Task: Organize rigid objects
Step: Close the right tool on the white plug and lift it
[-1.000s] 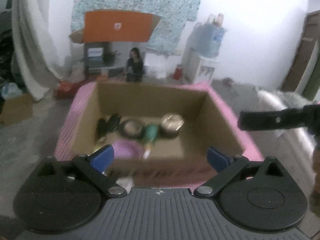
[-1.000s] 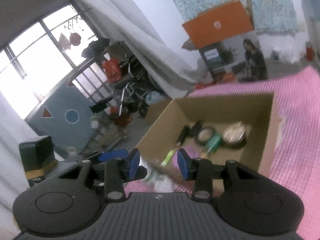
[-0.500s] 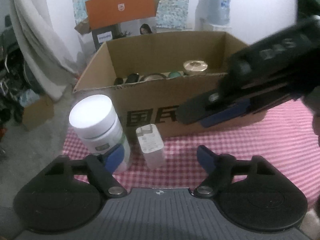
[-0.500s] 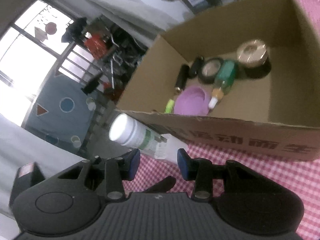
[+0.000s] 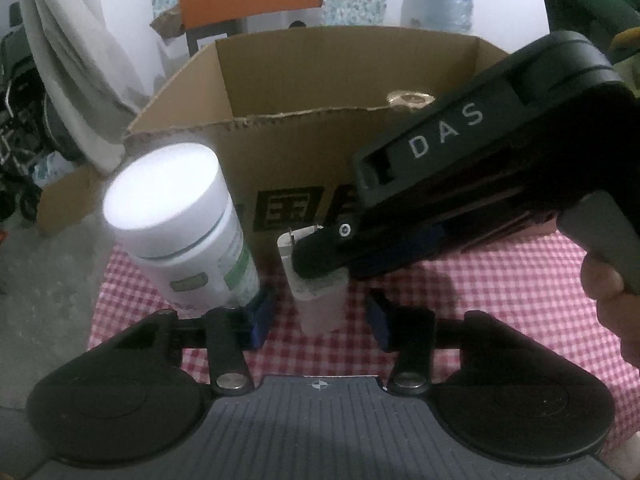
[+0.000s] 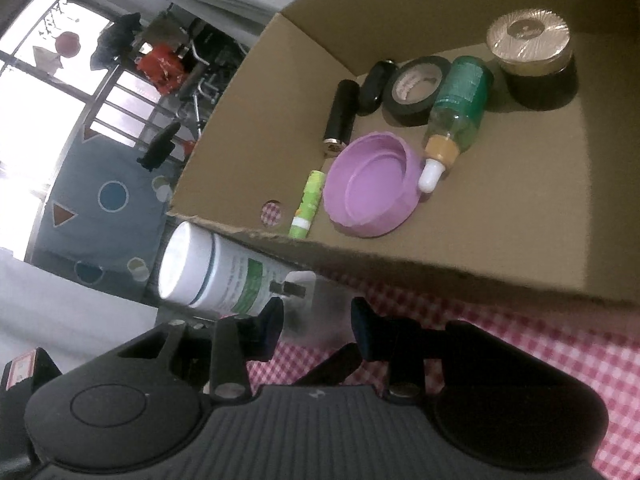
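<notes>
A cardboard box point(image 5: 304, 148) stands open on a red-and-white checked cloth point(image 5: 500, 300) that covers the worktop. Just in front of the box's near wall, close to the worktop's left edge, stand a white bottle point(image 5: 180, 232) with a green label and a small white charger point(image 5: 320, 292) with its prongs up. The two sit just beside each other, with only a thin gap showing between them.

The left tool point(image 5: 318, 322) is low over the cloth, and its jaws have just been closing. The charger stands between its blue pads point(image 5: 260, 316), which do not yet press on it; the left pad sits at the foot of the bottle. The right tool point(image 6: 316, 320) comes in from the right side, held by a hand point(image 5: 612, 300), and its black finger lies across the charger's top in the left wrist view. Its jaws have narrowed a little and straddle the charger's upper part; whether the pads touch it cannot be told.

Room is tight here: the box wall is right behind the charger, the bottle crowds its left, and both tools meet over it. To the right the cloth is open.

Inside the box lie a purple lid point(image 6: 372, 188), a green dropper bottle point(image 6: 456, 108), a roll of black tape point(image 6: 416, 88), a gold-lidded jar point(image 6: 528, 48), a black tube point(image 6: 340, 116) and a green stick point(image 6: 308, 204); the box floor's right part is bare.
</notes>
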